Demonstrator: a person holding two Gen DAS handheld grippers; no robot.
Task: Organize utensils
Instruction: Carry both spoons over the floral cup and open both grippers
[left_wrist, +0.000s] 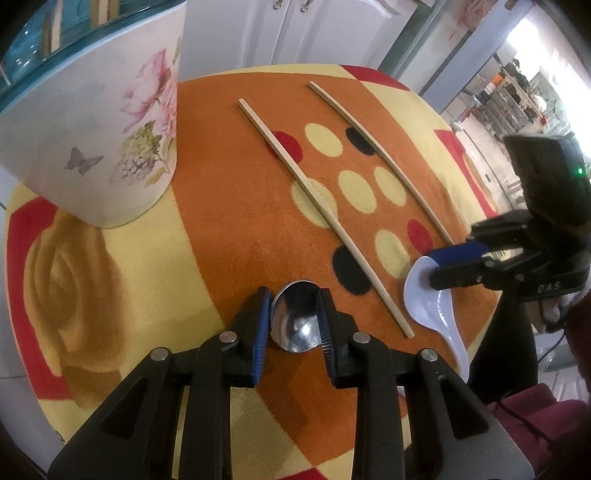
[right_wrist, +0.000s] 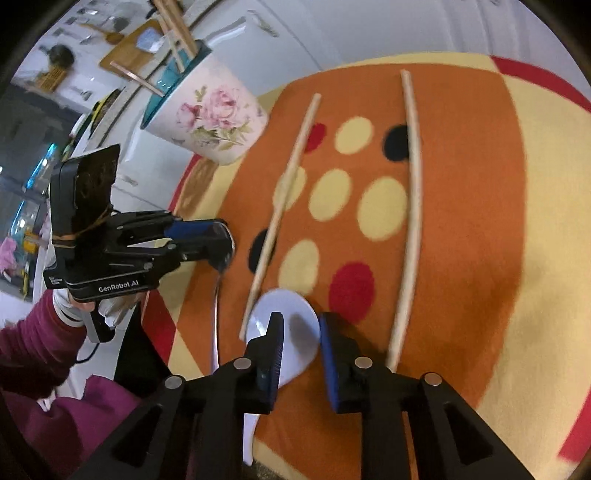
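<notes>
My left gripper (left_wrist: 293, 314) sits low over the mat (left_wrist: 229, 236), fingers narrowed around the bowl of the metal spoon (left_wrist: 295, 325); blue pads touch both sides of the bowl, so I call it gripped. From the right wrist view the same left gripper (right_wrist: 221, 243) shows the spoon's handle running down toward the mat's near edge, bowl end at the fingertips.

My right gripper (right_wrist: 301, 332) straddles the bowl of the white ceramic spoon (right_wrist: 291, 332). Left pad overlaps the bowl, right pad shows a small gap beside the rim, so fingers partly apart, not clamped as far as I see. In the left wrist view the right gripper (left_wrist: 439, 266) is at the white ceramic spoon (left_wrist: 436, 306) bowl, handle trailing off the mat edge.

Two wooden chopsticks lie flat, apart, roughly parallel: one (left_wrist: 321, 210) between the spoons, the other (left_wrist: 384, 155) farther right. Floral utensil holder (left_wrist: 96, 122) stands upright at mat's far left, wooden sticks already inside it (right_wrist: 177, 33).
</notes>
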